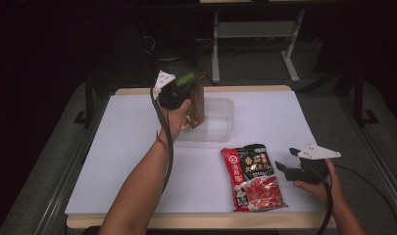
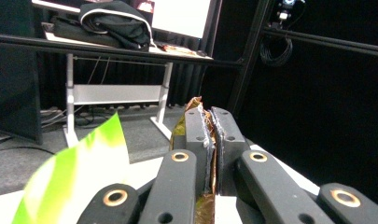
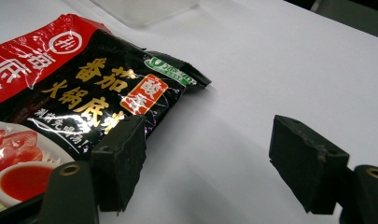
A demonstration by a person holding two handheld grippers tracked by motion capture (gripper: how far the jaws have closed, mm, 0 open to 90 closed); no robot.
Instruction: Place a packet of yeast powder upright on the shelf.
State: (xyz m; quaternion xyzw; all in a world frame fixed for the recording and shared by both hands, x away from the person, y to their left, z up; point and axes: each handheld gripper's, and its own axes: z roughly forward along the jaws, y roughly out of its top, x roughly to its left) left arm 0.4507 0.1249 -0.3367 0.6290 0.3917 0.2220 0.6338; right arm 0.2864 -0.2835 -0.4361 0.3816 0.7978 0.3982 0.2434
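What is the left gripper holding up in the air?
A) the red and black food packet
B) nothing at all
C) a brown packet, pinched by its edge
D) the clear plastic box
C: the left gripper has its jaws shut on the edge of a brown packet lifted over the clear plastic box, while the red and black packet lies flat on the table.

- My right gripper (image 1: 284,159) is black, its top plate pale grey.
- At ten o'clock of it, the sauce packet (image 1: 252,177) is red and black, with gold lettering and red tomatoes.
- My left gripper (image 2: 213,135) is black, clamped on a brown-gold pouch (image 1: 196,100).
- The table (image 1: 127,147) is white.
- The plastic tray (image 1: 215,120) is colourless, see-through.
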